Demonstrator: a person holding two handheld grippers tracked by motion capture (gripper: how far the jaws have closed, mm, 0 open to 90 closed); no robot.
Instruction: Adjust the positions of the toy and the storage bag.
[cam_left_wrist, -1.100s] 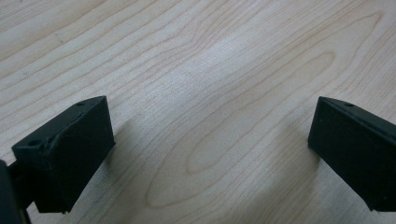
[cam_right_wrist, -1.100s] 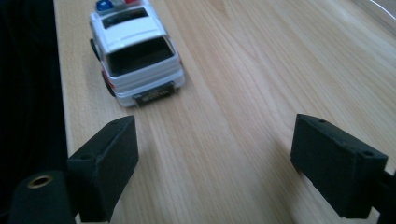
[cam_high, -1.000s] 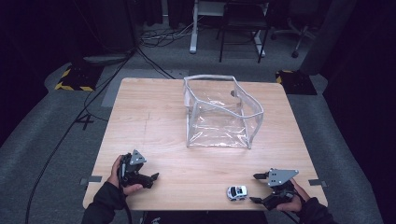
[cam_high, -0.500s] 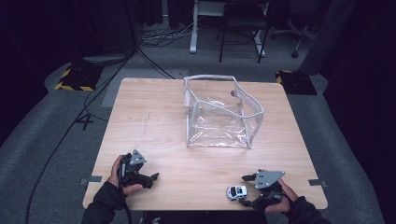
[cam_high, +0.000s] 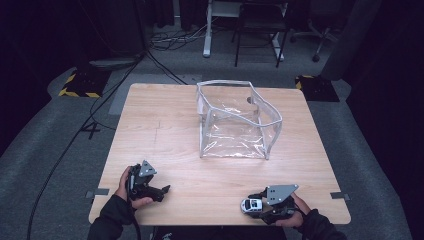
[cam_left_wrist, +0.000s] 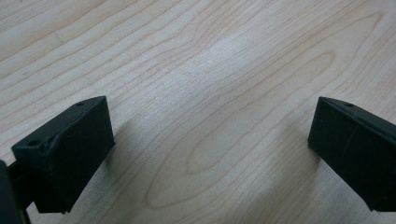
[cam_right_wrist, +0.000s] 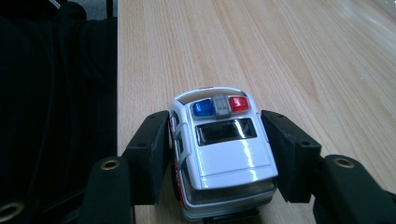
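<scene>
- White die-cast toy police car (cam_right_wrist: 223, 158), glossy, with a blue and a red roof light, now sits between the jaws of the right claw (cam_high: 260, 207) at the near right edge of the worktop (cam_high: 175, 130).
- A second ago that claw stood wide open just right of the car; it has since slid left and its jaws have just been closing, with the pads now against the car's sides.
- My reading: the pickup is made, lifting comes next.
- Left claw (cam_left_wrist: 205, 154) rests wide open and empty over pale wood grain, near left.
- Clear soft plastic bin (cam_high: 235, 120) with a white rim stands open, far of centre.
</scene>
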